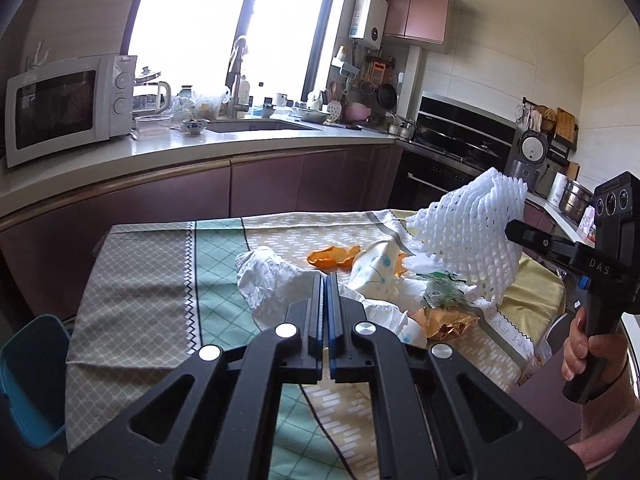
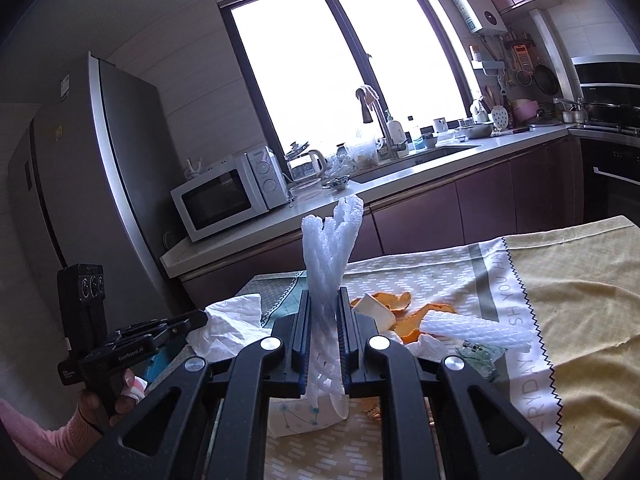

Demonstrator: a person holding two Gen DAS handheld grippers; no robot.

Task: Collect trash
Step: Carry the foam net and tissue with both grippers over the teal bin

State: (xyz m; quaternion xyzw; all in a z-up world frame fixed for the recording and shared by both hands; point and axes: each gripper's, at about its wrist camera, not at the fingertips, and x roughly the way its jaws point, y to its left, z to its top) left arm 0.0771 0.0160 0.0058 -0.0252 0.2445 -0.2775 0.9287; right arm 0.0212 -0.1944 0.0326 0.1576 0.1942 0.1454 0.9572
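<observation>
Above the counter [image 1: 132, 264], right tongs [image 2: 324, 300] lift foam net [image 2: 328, 264].
Clamped on it, clear of the litter; left tongs [image 1: 325, 280] wait, pressed together, empty.

A white foam fruit net [image 1: 468, 236] hangs lifted at right of frame. Below it, mid-frame, lie crumpled white tissue [image 1: 272, 280], orange peel [image 1: 332, 258], a tipped paper cup [image 1: 374, 268] and a gold wrapper [image 1: 448, 320].

White foam netting [image 2: 328, 276] looks soft and meshed; the tablecloth [image 1: 160, 280] is matt woven cloth; gold foil wrapper [image 1: 448, 320] at lower right is glossy and crinkled.
</observation>
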